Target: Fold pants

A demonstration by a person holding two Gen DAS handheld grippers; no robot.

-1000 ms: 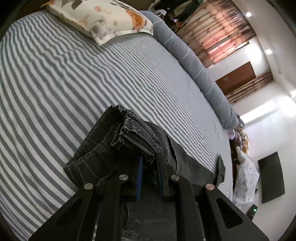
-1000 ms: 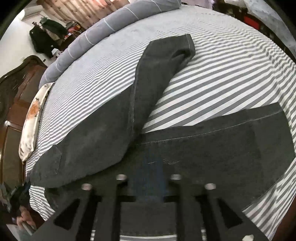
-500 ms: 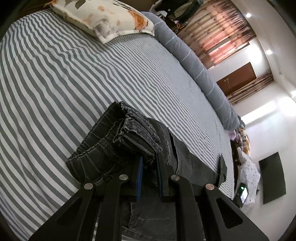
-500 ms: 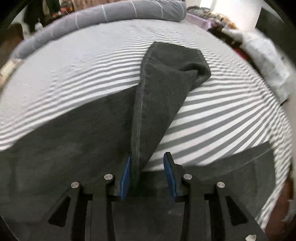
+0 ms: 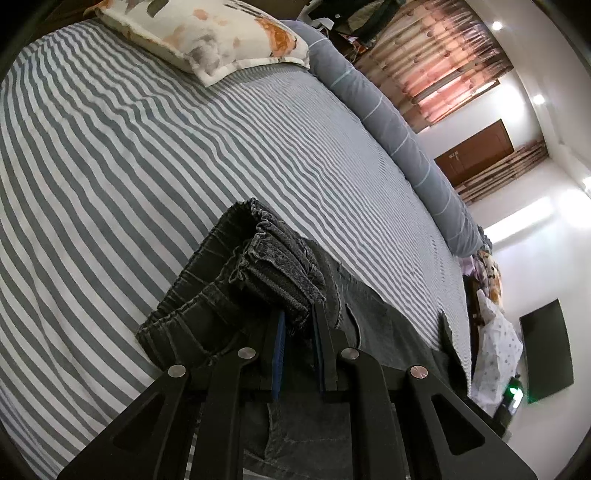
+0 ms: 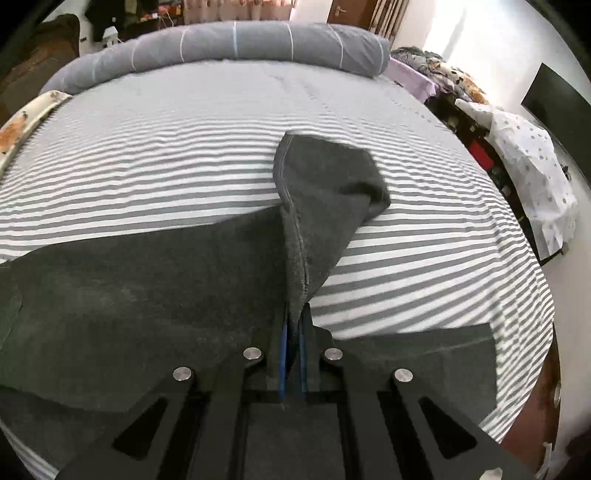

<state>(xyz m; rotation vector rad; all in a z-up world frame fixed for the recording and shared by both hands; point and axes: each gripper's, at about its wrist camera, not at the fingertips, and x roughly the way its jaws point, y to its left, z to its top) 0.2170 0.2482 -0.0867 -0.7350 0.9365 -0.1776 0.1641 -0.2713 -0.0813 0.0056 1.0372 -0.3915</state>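
Note:
Dark grey denim pants lie on a grey-and-white striped bed. In the left wrist view my left gripper (image 5: 298,317) is shut on the bunched elastic waistband (image 5: 273,273) and holds it a little above the sheet. In the right wrist view my right gripper (image 6: 294,314) is shut on the side seam of the far pant leg (image 6: 321,199), lifting it into a ridge. The other leg (image 6: 417,354) lies flat at the lower right. The seat of the pants (image 6: 140,280) spreads flat to the left.
A floral pillow (image 5: 207,33) lies at the head of the bed. A long grey bolster (image 6: 236,48) runs along the far edge. The striped sheet (image 5: 147,147) stretches beyond the pants. Clothes and a spotted white cloth (image 6: 532,162) sit on furniture at the right.
My right gripper swung towards the far pant leg, closed on its seam and lifted it. My left gripper kept its hold on the waistband and shifted only slightly.

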